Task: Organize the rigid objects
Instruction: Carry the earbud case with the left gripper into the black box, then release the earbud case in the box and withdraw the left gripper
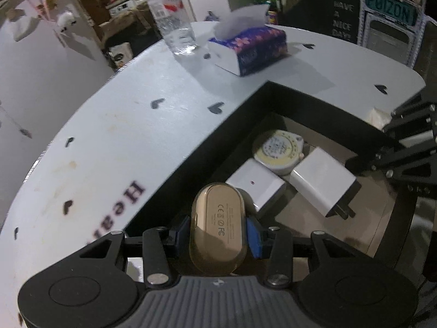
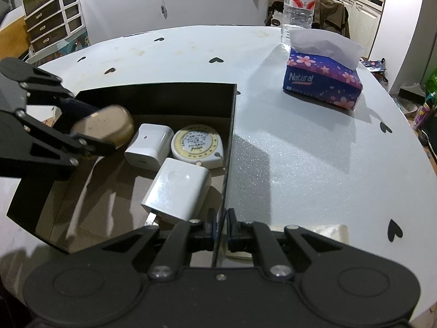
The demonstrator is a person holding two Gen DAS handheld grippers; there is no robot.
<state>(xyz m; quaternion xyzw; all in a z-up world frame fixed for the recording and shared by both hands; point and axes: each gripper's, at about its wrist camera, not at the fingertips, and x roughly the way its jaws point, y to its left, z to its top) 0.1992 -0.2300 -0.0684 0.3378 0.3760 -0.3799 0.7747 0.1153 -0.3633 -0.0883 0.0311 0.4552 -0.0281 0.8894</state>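
- Gold case (image 1: 217, 228), the nearest thing, is held across its width by the left gripper (image 1: 218, 231), blue pads (image 1: 252, 239) pressing each side; it hangs over the near left part of the box (image 1: 322, 97), above the floor, not yet set down.
- Right gripper (image 2: 221, 228) is pinched shut on the box's right wall (image 2: 230, 142), thin edge between its jaws, steadying the box, I judge.
- Inside the box lie two white chargers (image 2: 148, 147) (image 2: 177, 188) and a round tape measure (image 2: 197, 146), bunched toward the right wall, touching or nearly so.
- To do the step well: lower the case onto the bare cardboard at the left of the box, keep it level, and let go only once it rests, so it does not knock the nearer charger.
- Room: the left half of the box floor is free; the black walls stand tall, so come in from above, not across the rim.
- Farther out on the table (image 2: 286, 150), tissue box (image 2: 323, 82) and bottle (image 2: 299, 2) stand well apart from the work.
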